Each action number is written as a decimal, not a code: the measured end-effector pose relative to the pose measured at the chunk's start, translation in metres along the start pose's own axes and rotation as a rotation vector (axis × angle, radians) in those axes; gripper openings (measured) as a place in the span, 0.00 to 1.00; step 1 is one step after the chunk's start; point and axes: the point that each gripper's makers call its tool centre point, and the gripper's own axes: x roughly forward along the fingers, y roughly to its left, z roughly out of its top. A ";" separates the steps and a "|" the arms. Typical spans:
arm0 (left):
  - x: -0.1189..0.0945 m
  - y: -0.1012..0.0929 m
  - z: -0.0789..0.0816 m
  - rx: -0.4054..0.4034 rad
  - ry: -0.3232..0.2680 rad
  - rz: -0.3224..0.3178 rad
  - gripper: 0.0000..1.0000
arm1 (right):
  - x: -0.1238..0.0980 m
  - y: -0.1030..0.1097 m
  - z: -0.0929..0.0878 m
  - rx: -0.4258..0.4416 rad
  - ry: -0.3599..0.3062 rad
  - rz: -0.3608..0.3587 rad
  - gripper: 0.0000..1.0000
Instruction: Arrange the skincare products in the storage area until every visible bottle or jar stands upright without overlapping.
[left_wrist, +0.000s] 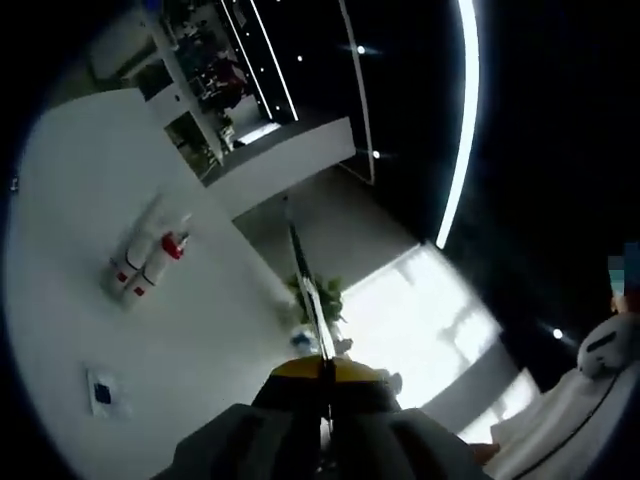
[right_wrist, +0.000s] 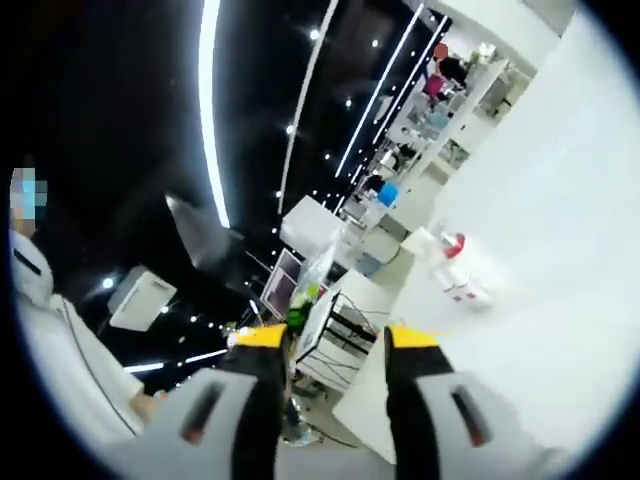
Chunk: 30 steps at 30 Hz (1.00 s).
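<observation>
I hold both grippers raised above the desk (left_wrist: 120, 300), rolled so that the white desk surface runs diagonally through each view. My left gripper (left_wrist: 322, 375) points across the desk edge toward the room beyond; its jaws are clenched together, yellow tips meeting with nothing between them. My right gripper (right_wrist: 338, 340) points past the desk corner toward a shelving unit; its jaws are released, standing apart with a clear gap, and grasp nothing. The skincare bottles (left_wrist: 148, 262) form a small cluster of white containers with red parts on the desk, well apart from both grippers. In the left gripper view their long axes run side by side, touching or nearly so; whether they stand or lie I cannot tell. A small dark card (left_wrist: 103, 392) lies flat on the desk, apart from the bottles.
</observation>
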 end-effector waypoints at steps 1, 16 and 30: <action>-0.002 0.002 0.003 -0.003 -0.008 0.005 0.00 | -0.003 -0.003 -0.002 -0.016 0.010 -0.015 0.44; -0.027 0.033 0.055 -0.020 -0.087 0.070 0.00 | -0.050 -0.033 -0.016 -0.016 -0.023 -0.166 0.52; -0.033 0.038 0.104 0.001 -0.163 0.057 0.00 | -0.065 -0.039 -0.031 -0.019 -0.016 -0.228 0.52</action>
